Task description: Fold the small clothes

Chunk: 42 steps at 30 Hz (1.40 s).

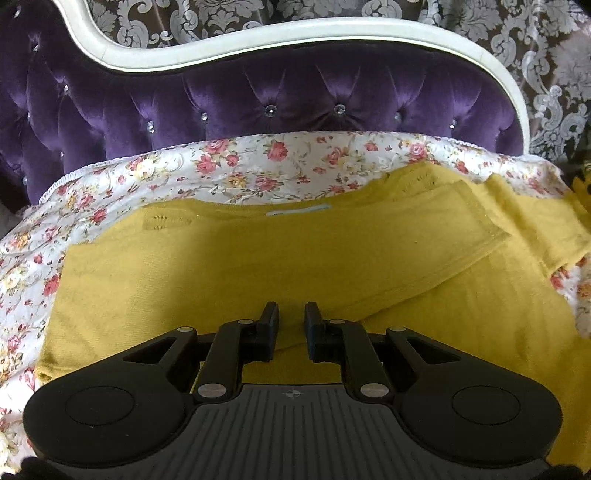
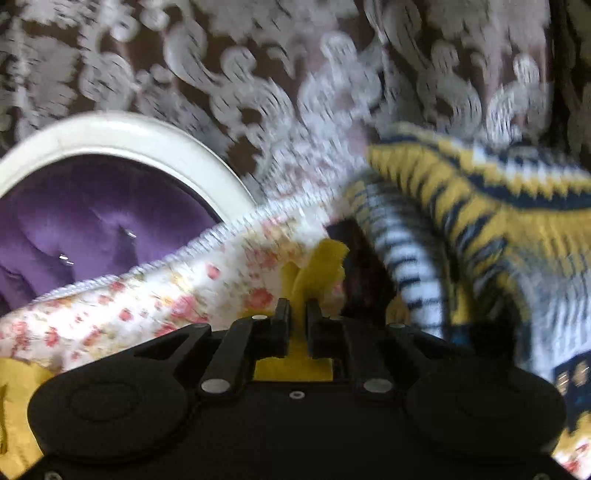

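Two grippers were on the go over a bed, and both had their fingers pulled in close. The left gripper [image 1: 290,314] sat low over the middle of a mustard-yellow knit top [image 1: 258,273] that lay spread out flat on a floral bedspread [image 1: 155,177]. Its fingers were nearly together with just a narrow gap, and honestly I couldn't tell from that view whether any fabric was pinched between them or if they were only hovering on the cloth. One sleeve [image 1: 424,236] of the top was already folded across the body, with a band of hem running diagonally toward the fingers.

Over on the right wrist view things were pretty blurry, but the right gripper [image 2: 297,310] was clenched on a bunched-up bit of the same yellow knit [image 2: 314,266], which stuck up between and past the fingertips. Just beside it on the right was a heap of patterned knitwear [image 2: 480,221] in yellow, white and navy stripes, sitting on the bedspread edge. Behind everything was a purple tufted headboard [image 1: 258,99] with a white curved frame [image 1: 295,33], and damask-pattern wall covering [image 1: 535,55] beyond that.
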### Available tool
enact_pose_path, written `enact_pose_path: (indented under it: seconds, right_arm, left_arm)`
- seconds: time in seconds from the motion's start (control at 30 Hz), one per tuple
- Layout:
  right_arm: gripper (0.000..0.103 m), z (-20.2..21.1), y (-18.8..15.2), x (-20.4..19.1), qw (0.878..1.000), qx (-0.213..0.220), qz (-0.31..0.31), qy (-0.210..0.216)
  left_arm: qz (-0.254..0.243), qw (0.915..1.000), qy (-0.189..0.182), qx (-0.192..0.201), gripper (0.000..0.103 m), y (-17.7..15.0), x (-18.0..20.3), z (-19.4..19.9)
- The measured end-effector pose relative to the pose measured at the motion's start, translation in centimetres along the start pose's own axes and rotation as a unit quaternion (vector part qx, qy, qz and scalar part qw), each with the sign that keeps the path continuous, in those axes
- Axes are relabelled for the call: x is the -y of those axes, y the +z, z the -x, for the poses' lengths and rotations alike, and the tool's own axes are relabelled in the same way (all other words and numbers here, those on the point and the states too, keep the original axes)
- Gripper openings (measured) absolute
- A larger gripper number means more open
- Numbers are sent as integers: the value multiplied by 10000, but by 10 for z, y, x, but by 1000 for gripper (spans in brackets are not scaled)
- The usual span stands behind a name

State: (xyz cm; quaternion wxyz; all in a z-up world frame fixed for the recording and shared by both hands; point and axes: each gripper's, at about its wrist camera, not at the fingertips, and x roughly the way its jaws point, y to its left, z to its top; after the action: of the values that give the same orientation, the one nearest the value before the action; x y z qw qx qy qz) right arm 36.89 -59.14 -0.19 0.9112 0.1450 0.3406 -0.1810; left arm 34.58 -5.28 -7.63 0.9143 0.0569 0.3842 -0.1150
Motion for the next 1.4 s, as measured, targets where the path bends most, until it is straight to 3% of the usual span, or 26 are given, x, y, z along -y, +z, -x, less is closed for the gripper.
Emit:
enact_pose_path:
  seconds: [0.23, 0.47, 0.63, 0.83, 0.9, 1.0, 1.07, 1.13, 1.27, 1.4]
  right_arm:
    - [15, 74, 33, -39, 9956, 510, 325, 710]
    - [15, 129, 43, -132, 9812, 714, 807, 1601]
    - [15, 151, 27, -216, 9625, 738, 1096, 2367]
    - [16, 150, -25, -309, 9393, 404, 1479, 3070]
    - [18, 138, -42, -323, 9393, 259, 1634, 3005]
    - [34, 115, -59, -323, 9446, 40, 1872, 2697]
    - [68, 97, -62, -311, 9535, 13, 1926, 2319]
    - [84, 85, -63, -296, 9603, 191, 2030, 1904]
    - [92, 63, -72, -278, 9596, 666, 2604, 828]
    - [88, 34, -74, -267, 9505, 300, 2937, 973]
  left_arm:
    - [15, 9999, -129, 48, 15, -6, -8, 20]
    - [165, 9996, -117, 174, 15, -15, -35, 46]
    - [396, 9988, -32, 272, 15, -21, -63, 63]
    - [584, 9979, 114, 261, 15, -32, -96, 75]
    - [603, 9977, 161, 266, 15, -36, -105, 79]
    - [696, 9970, 188, 274, 15, -41, -116, 83]
    - [790, 9964, 182, 256, 18, -43, -121, 82]
    - [837, 9961, 152, 242, 19, -45, -122, 79]
    - [831, 9963, 17, 213, 19, -46, -115, 73]
    - [696, 9973, -116, 179, 19, -43, -102, 66]
